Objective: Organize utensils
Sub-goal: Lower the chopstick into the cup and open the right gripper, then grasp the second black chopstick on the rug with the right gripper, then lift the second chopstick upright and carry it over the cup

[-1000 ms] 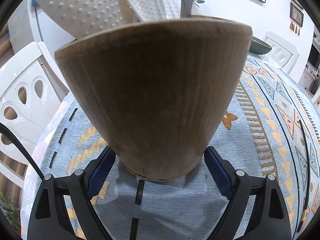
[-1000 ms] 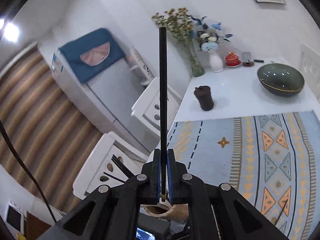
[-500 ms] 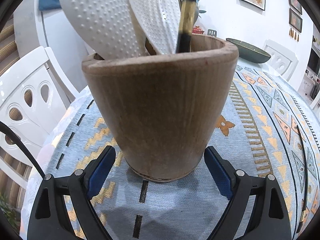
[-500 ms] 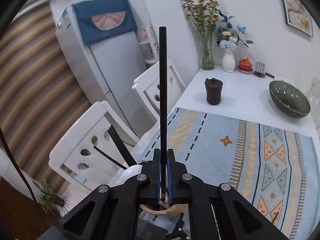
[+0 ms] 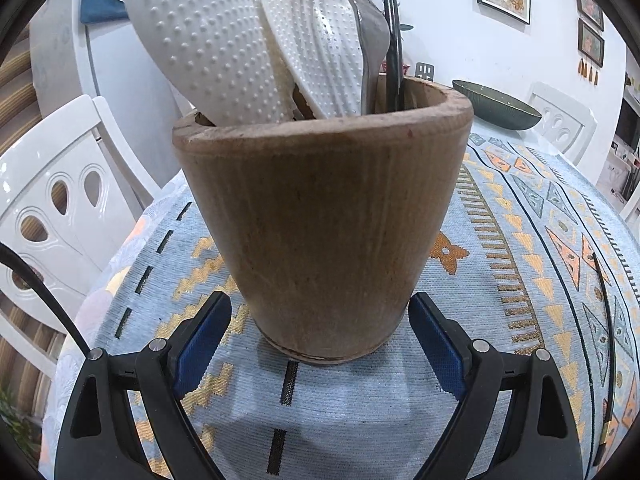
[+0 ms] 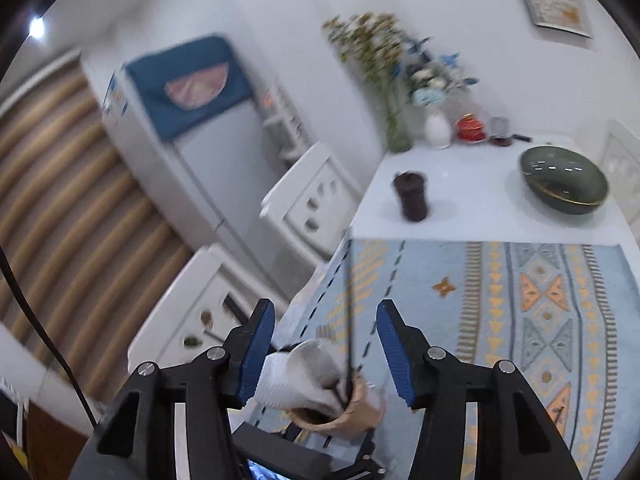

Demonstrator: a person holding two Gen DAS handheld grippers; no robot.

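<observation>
A wooden utensil cup (image 5: 320, 216) stands upright on the patterned cloth (image 5: 500, 280). It holds two white dimpled paddles (image 5: 208, 40), a grey-edged scoop (image 5: 374, 36) and thin black chopsticks (image 5: 392, 40). My left gripper (image 5: 320, 332) flanks the cup's base. Its right pad is against the wood and a sliver of cloth shows at the left pad. My right gripper (image 6: 326, 356) hovers above the cup (image 6: 356, 408) with its jaws opening. A black chopstick (image 6: 350, 300) stands free between them, its lower end in the cup. Another chopstick (image 5: 606, 320) lies on the cloth.
A dark green bowl (image 6: 564, 180), a dark lidded jar (image 6: 412, 196) and flower vases (image 6: 436, 128) stand at the far end of the white table. White chairs (image 5: 52, 208) line the table's left edge, with a fridge (image 6: 208, 152) behind them.
The right jaws have opened and let go of the black chopstick, which now stands in the cup. The cup went from tilted toward the left camera to upright.
</observation>
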